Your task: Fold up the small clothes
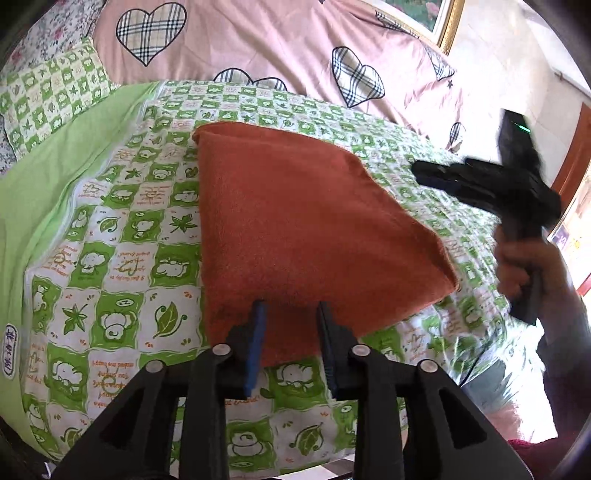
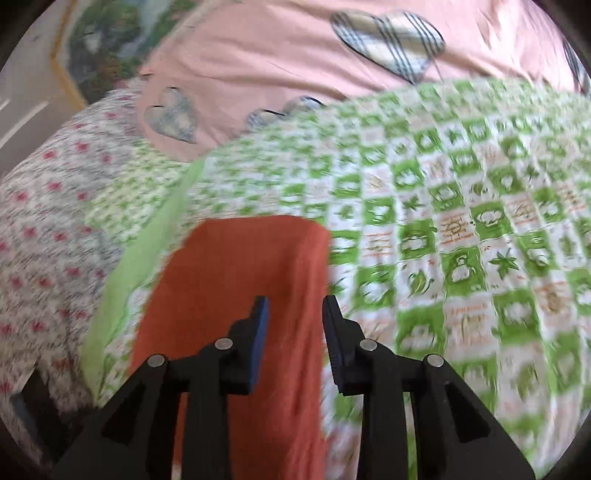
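The left tongs (image 1: 290,306) are released, the two blue-padded fingers (image 1: 256,339) standing apart with their tips at the near edge of the orange cloth (image 1: 295,221); whether the tips touch the fabric cannot be told. The right tongs (image 2: 295,302) are likewise spread wide, hovering above the same orange cloth (image 2: 240,295), gripping nothing. In the left wrist view the right tongs (image 1: 443,177) show as a dark, blurred shape held in a hand (image 1: 524,266) to the right of the cloth, apart from it.

The orange cloth lies folded flat on the bed, on a green-and-white checked sheet (image 1: 122,229) printed with small animals and leaves. It forms a roughly four-sided shape with one rounded corner pointing away from the left tongs. In the right wrist view, which is blurred, the cloth appears as a long strip running toward the camera.

Beyond the cloth lies a pink cover with plaid hearts (image 1: 258,37). To the cloth's far left sits a small pillow (image 1: 51,92) in the same green check. A gilt picture frame (image 1: 447,22) hangs behind the pink cover.
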The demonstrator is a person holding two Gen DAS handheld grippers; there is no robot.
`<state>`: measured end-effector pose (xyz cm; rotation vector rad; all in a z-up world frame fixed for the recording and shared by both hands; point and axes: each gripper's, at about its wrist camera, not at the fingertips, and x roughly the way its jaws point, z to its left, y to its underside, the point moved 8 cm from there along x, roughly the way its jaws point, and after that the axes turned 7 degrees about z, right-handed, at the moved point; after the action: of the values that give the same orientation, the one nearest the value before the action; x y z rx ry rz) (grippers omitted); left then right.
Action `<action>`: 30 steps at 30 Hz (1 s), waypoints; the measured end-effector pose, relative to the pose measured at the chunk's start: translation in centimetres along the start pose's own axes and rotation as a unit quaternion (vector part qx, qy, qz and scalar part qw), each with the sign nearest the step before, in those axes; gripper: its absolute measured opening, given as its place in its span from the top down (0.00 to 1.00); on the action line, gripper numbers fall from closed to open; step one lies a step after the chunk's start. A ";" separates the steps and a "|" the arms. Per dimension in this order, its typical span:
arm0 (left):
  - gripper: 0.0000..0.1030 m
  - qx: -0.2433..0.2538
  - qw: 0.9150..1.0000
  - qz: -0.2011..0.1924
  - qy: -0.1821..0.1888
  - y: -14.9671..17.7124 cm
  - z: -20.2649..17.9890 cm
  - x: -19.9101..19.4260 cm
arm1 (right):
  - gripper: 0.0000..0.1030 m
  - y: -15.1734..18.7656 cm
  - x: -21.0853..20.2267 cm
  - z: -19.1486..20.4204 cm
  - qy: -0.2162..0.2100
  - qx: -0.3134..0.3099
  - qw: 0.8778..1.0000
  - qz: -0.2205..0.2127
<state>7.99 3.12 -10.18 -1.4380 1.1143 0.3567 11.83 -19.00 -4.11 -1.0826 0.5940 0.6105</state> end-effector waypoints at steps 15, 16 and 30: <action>0.72 -0.003 1.000 0.016 -0.011 1.1 0.7 1.6 | 0.68 12.3 1.3 -2.2 0.056 -0.016 0.995 0.083; 0.72 -0.006 1.000 0.014 -0.009 1.1 0.8 1.6 | 0.68 12.3 1.3 -2.1 0.060 -0.019 0.995 0.079; 0.72 -0.019 1.000 0.012 -0.001 1.6 1.1 1.6 | 0.65 12.8 0.8 -1.6 0.078 -0.025 0.995 0.060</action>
<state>7.92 3.74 -12.60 -1.4584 1.1291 0.3971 3.06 -15.95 -13.15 -1.1546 0.7873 0.6519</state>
